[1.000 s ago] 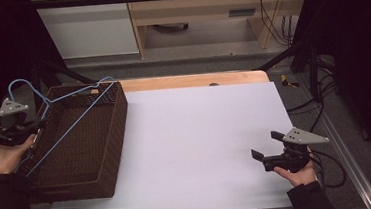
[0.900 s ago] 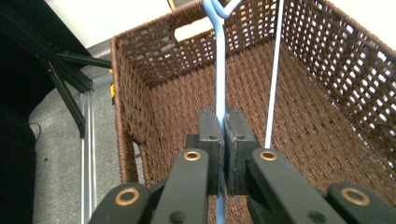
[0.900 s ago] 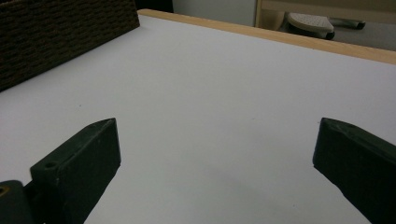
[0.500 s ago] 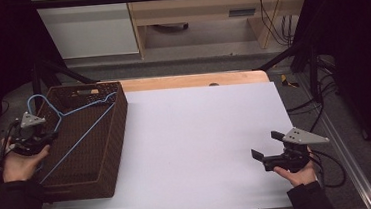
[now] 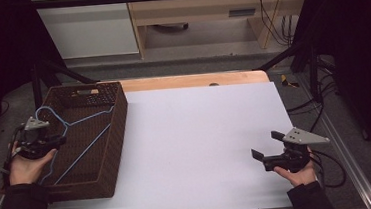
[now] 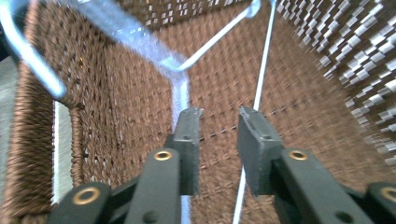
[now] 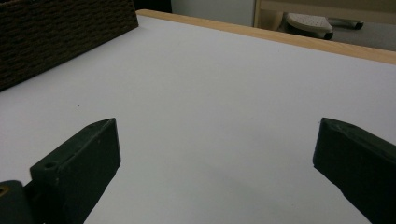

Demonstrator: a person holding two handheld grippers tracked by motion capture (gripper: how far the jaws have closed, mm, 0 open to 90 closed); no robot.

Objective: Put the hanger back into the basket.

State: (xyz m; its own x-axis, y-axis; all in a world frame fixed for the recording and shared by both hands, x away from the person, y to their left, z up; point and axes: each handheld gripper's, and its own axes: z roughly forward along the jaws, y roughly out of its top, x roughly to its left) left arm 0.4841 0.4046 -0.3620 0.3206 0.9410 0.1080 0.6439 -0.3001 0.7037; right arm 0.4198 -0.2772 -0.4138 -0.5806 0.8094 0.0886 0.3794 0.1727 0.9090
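1. The left gripper (image 6: 215, 121) has its jaws a narrow gap apart, off the pale blue wire hanger (image 6: 180, 70) it was carrying.
2. That hanger has dropped into the brown woven basket (image 5: 118, 135), so placing looks done.
3. The right gripper (image 5: 268, 152) has stayed put, jaws wide over the white table (image 5: 201, 133).

Right gripper (image 7: 217, 158): two black jaws spread wide apart, nothing between them.
Table (image 7: 224, 93): white top with a wooden edge along the far side.
Basket (image 7: 56, 32): brown woven wall at upper left, standing on the table.
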